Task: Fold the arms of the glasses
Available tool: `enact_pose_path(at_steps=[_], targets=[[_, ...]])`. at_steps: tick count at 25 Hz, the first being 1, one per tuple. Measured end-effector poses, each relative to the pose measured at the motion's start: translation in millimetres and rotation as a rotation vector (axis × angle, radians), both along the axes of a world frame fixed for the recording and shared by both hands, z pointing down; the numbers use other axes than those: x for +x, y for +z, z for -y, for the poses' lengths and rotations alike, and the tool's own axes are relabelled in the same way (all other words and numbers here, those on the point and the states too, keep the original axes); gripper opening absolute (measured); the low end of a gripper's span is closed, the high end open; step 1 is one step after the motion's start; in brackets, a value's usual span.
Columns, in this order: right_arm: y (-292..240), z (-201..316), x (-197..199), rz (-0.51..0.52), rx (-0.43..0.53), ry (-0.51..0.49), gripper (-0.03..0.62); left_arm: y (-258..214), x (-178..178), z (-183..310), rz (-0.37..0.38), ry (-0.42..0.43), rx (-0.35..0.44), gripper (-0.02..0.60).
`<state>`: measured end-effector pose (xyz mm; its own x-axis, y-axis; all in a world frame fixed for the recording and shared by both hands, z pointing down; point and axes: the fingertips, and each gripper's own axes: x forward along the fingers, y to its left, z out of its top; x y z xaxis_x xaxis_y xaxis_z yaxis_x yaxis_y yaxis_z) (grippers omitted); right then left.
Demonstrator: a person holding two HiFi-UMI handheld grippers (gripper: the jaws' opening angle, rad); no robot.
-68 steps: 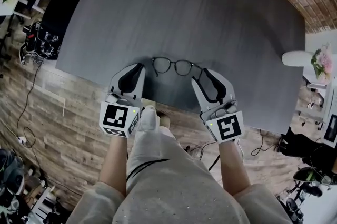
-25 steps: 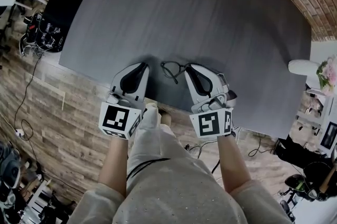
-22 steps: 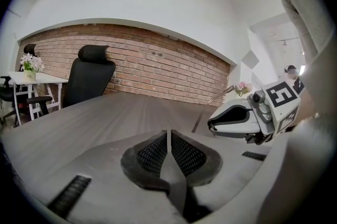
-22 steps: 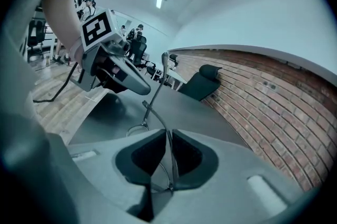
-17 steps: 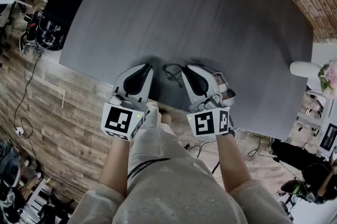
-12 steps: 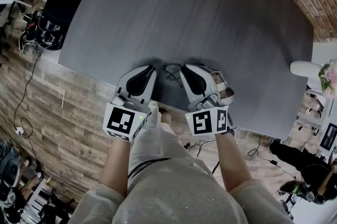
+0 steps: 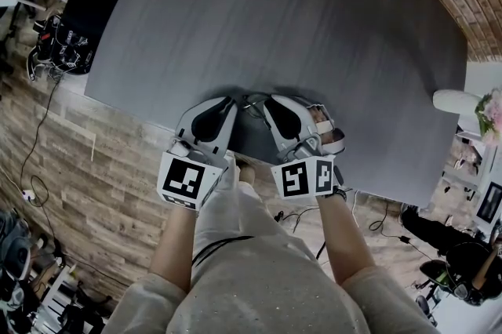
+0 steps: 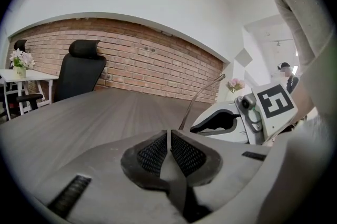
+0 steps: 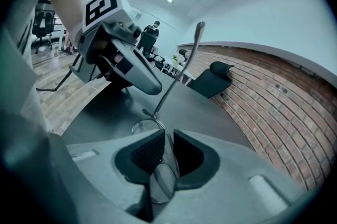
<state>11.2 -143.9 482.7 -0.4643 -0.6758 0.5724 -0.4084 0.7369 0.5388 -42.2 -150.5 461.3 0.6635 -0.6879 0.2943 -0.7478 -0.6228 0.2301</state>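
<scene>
Closer together now: we note left gripper (image 8: 168, 137) pinching the glasses (image 9: 160, 183) arm; right gripper (image 9: 168, 137) jaws just opening, lens loose between.

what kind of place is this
Probably an office or lab workroom: a big grey table and a black office chair in front of a brick wall.

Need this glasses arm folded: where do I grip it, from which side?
Grip the arm near its free tip, from its outer side. It sticks straight out from the hinge, so a far hold probably swings it inward easiest.
</scene>
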Motion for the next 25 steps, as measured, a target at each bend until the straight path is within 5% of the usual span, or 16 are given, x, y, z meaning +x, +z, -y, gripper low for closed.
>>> enact_pose_path(at_steps=[12, 25], targets=[[7, 3, 0, 0.000, -0.014, 0.017, 0.034, -2, -6, 3, 0.000, -0.011, 0.016, 0.021], [-17, 0, -4, 0.153, -0.056, 0.053, 0.087, -14, -6, 4, -0.023, -0.011, 0.018, 0.021]])
